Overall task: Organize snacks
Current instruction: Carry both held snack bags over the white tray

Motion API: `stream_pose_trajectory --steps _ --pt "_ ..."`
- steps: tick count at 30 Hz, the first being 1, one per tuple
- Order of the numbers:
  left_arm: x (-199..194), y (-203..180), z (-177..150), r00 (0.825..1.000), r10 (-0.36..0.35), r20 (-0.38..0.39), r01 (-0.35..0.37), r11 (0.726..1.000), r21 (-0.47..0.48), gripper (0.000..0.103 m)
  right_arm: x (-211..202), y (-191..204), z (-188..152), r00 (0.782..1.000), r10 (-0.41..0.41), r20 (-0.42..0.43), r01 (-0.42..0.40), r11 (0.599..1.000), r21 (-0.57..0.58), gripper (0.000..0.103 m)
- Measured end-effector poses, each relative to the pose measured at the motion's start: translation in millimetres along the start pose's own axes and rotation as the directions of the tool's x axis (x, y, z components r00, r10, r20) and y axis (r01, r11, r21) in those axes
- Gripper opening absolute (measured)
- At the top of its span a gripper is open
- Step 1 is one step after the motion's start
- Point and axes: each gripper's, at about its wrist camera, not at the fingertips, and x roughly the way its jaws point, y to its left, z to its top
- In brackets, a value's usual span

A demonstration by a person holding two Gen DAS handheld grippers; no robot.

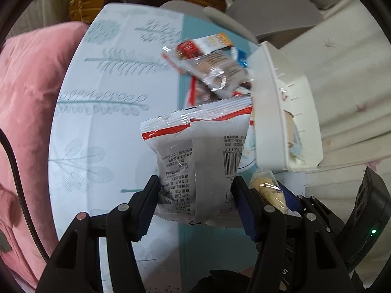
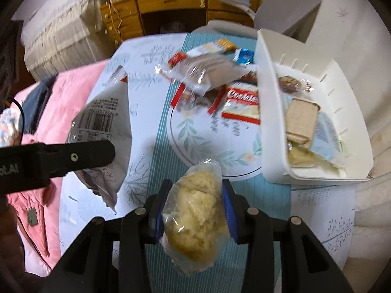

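Note:
My left gripper (image 1: 195, 185) is shut on a white snack packet with a red stripe and a barcode (image 1: 202, 151), held above the table; the packet also shows in the right wrist view (image 2: 102, 127) with the left gripper's finger (image 2: 73, 158) across it. My right gripper (image 2: 195, 188) is shut on a clear bag of pale yellow pastry (image 2: 198, 217), also seen in the left wrist view (image 1: 267, 190). A white slotted basket (image 2: 273, 112) at the right holds several wrapped snacks. A pile of loose snack packets (image 2: 210, 78) lies on the table beyond.
The table has a pale leaf-print cloth (image 1: 102, 112) with a teal stripe. A pink quilt (image 1: 31, 112) lies to the left. A wooden desk (image 2: 171, 7) and grey chairs (image 2: 290, 7) stand behind. A red-and-white cookie box (image 2: 242, 105) lies beside the basket.

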Motion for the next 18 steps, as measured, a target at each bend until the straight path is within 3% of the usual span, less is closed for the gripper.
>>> stream_pose_trajectory --steps 9,18 --pt "-11.2 -53.2 -5.0 0.995 -0.040 0.094 0.038 0.999 0.028 0.059 -31.9 -42.2 -1.1 0.992 0.045 0.119 -0.044 0.999 -0.010 0.041" --pt "2.0 -110.0 -3.3 0.984 -0.057 0.167 0.053 0.998 0.031 0.059 -54.5 -101.7 -2.4 0.974 0.074 0.212 -0.068 0.997 -0.033 0.041"
